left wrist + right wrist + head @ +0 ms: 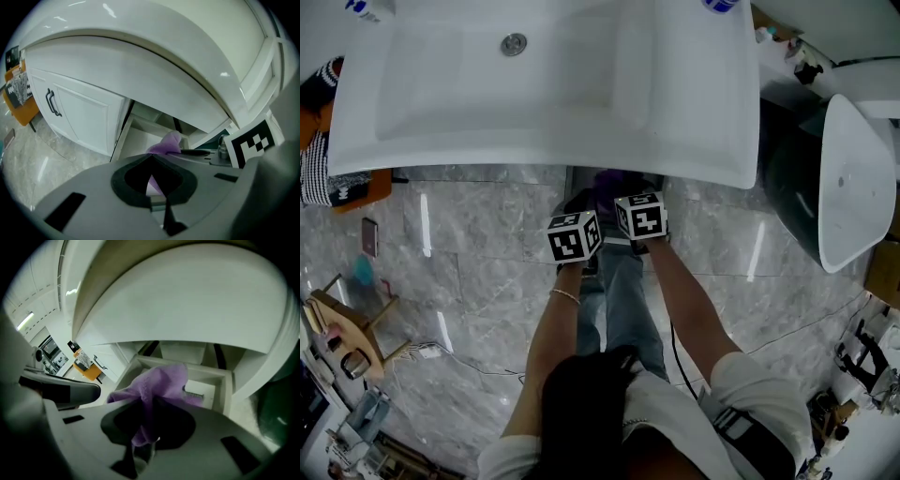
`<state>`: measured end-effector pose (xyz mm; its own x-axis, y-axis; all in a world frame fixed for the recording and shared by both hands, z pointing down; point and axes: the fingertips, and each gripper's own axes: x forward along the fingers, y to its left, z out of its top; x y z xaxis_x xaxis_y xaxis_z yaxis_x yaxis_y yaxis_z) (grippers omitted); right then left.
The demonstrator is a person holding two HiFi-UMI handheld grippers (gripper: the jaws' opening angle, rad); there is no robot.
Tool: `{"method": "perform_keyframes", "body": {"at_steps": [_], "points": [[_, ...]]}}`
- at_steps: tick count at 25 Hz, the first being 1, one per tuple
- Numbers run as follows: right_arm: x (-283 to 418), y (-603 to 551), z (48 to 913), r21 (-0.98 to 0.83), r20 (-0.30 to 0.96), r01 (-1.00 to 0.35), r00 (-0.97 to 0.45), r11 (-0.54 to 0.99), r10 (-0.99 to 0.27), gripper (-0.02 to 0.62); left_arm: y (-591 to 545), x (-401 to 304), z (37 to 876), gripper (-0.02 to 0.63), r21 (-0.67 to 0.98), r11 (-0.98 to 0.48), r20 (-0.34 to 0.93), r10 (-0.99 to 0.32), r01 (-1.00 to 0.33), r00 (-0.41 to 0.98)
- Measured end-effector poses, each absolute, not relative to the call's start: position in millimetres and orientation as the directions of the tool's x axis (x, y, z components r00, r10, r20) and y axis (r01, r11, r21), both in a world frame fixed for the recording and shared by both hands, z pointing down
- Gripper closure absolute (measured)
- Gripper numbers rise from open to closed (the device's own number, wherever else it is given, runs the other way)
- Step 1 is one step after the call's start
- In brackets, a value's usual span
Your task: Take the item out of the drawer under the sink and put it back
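Note:
Seen from the head view, both grippers reach under the front edge of the white sink [675, 141]. The right gripper [145, 441] is shut on a purple cloth [159, 380], which bunches up above its jaws over the open white drawer [220, 376]. The left gripper [151, 159] sits just left of it, and its jaw tips meet with nothing clearly pinched. In the left gripper view the cloth [168, 143] hangs over the drawer [136, 136], next to the right gripper's marker cube [248, 143]. From above, the left gripper [575, 234] and right gripper [640, 214] are side by side.
A cabinet door with a dark handle [54, 103] stands left of the drawer. A second white basin [853, 178] and a dark green bin [792, 178] are to the right. An orange stool [356, 187] and a wooden chair [347, 328] stand on the marble floor at left.

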<state>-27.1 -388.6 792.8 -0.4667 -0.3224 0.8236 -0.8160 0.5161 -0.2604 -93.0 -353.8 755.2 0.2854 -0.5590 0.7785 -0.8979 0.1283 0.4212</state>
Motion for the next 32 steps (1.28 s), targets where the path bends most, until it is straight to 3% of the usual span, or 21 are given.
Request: {"method": "perform_keyframes", "body": {"at_steps": [20,32], "points": [[-12,-342,666,-0.240,0.724,-0.840,-0.489,0.487,-0.486,0.523,-307,-88,643,0.602,0.409,-0.006,0.701,-0.638,-0.912,0.319],[-11,-321,558,-0.178,0.575,-0.845,-0.505,0.503,-0.644,0.524,-293,-92,542,0.602,0.380,-0.116,0.548,-0.771,-0.918,0.324]]}}
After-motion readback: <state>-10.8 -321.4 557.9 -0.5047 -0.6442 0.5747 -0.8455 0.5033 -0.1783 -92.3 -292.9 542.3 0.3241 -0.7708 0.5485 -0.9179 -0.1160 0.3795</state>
